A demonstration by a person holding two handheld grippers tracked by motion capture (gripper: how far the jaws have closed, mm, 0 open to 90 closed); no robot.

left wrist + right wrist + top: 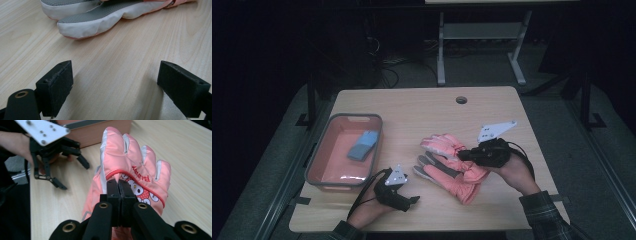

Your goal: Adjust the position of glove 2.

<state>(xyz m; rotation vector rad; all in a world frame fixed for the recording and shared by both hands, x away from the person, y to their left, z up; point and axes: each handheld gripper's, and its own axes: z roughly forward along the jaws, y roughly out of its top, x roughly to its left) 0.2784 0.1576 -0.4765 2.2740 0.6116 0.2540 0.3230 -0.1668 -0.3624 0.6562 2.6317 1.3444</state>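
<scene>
Above table, right hand-held gripper point(119, 185) pinches glove point(135, 167).

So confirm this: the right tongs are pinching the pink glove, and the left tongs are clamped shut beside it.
Wrong on the left tongs: the left gripper view shows them open over bare table. The right tongs do pinch the pink glove.

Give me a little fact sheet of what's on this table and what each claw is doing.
Surface: wooden table
Held item: top pink ski glove, cartoon print on its back
Right claw: shut, pinching the glove's fabric
Second pink glove: lying grey palm up on the table
Left claw: open, low over bare wood, near the grey glove fingertips
Bin: grey-rimmed, left side, holding a blue item
</scene>
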